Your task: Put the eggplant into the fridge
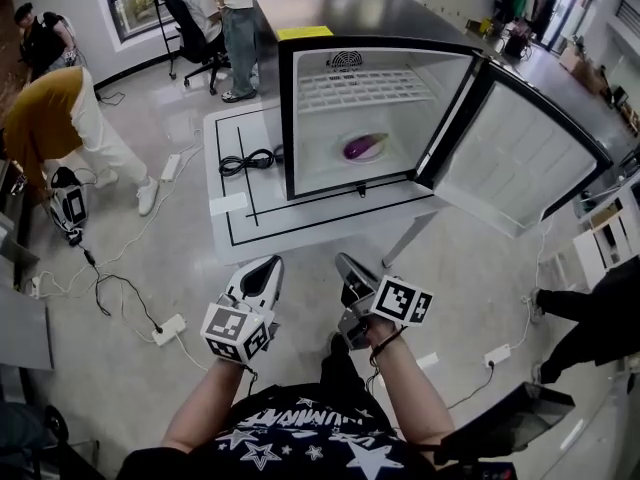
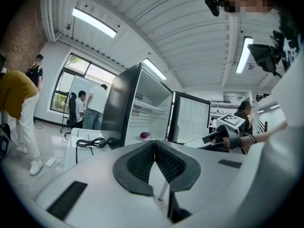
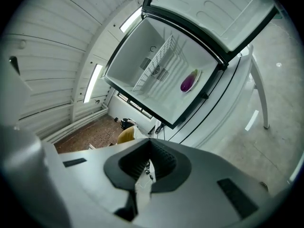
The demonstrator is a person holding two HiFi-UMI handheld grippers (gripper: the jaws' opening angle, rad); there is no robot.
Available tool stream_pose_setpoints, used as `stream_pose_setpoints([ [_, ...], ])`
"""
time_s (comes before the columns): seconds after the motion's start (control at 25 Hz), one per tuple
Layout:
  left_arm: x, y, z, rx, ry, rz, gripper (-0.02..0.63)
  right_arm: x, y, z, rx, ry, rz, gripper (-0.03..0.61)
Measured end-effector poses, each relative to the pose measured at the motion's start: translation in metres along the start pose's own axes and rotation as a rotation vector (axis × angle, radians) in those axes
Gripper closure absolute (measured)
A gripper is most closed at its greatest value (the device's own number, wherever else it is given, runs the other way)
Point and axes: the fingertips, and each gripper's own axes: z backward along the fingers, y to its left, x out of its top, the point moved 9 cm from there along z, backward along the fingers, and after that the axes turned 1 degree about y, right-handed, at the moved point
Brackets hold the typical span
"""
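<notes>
Left hand-held gripper (image 1: pixel 262 268) and right hand-held gripper (image 1: pixel 350 266) both closed, empty, well back from the fridge (image 1: pixel 330 16); eggplant (image 1: pixel 364 146) already inside it, so likely swing the open door (image 1: pixel 520 158) shut, pushing its outer edge gently.

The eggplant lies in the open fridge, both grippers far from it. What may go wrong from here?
1. The fridge door stands wide open past the table edge; a passer-by may knock it.
2. The left gripper and right gripper are shut and empty; a hard push on the door might roll the eggplant.
</notes>
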Motion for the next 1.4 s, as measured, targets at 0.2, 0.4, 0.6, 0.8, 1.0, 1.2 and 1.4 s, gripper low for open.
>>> stream_pose_setpoints([
  [0.2, -0.009, 0.005, 0.037, -0.003, 0.006, 0.016, 0.604, -0.034, 0.018, 0.010, -0.007, -0.002, 0.008, 0.572],
  [0.4, -0.015, 0.002, 0.071, -0.031, 0.008, 0.016, 0.604, -0.069, 0.036, 0.023, -0.022, -0.005, 0.016, 0.572],
  [0.6, -0.019, 0.002, 0.102, -0.053, 0.011, 0.013, 0.604, -0.099, 0.055, 0.030, -0.024, -0.014, 0.018, 0.572],
  [0.8, -0.024, 0.005, 0.128, -0.078, 0.018, 0.006, 0.604, -0.127, 0.071, 0.034, -0.035, -0.016, 0.028, 0.572],
  [1.0, -0.026, 0.002, 0.148, -0.094, 0.017, 0.010, 0.604, -0.150, 0.082, 0.044, -0.044, -0.016, 0.027, 0.572],
  [1.2, -0.035, -0.008, 0.160, -0.125, 0.036, 0.000, 0.604, -0.167, 0.081, 0.052, -0.056, -0.014, 0.005, 0.572],
  [1.4, -0.038, -0.017, 0.167, -0.125, 0.046, -0.007, 0.604, -0.173, 0.082, 0.057, -0.044, 0.008, 0.007, 0.572],
])
